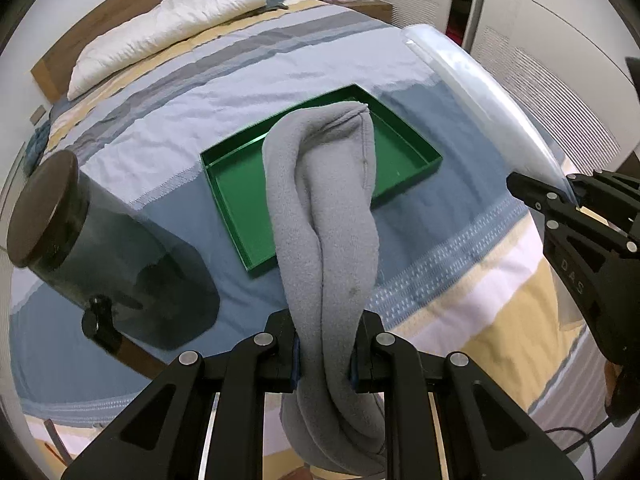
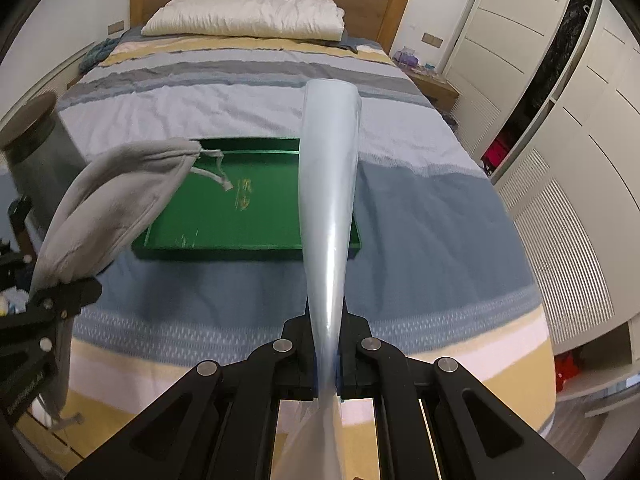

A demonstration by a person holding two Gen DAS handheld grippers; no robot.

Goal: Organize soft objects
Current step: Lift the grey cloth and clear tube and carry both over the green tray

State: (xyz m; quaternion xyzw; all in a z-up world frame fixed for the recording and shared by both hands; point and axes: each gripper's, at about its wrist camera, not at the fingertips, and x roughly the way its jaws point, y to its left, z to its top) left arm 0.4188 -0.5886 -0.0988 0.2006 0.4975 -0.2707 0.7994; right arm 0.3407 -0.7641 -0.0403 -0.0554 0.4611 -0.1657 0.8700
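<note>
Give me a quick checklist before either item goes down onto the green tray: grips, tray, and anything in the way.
1. Left gripper shut on the grey pouch: ok.
2. Right gripper shut on the clear plastic sheet: ok.
3. Green tray flat on the bed, nothing in it: ok.
4. Pouch drawstring hanging loose over the tray, might snag: not ok.
5. Dark jar clear of the tray: ok; it stands beside the tray's left side with a gap.
6. Whether the sheet is a bag with an open mouth: cannot tell.
</note>
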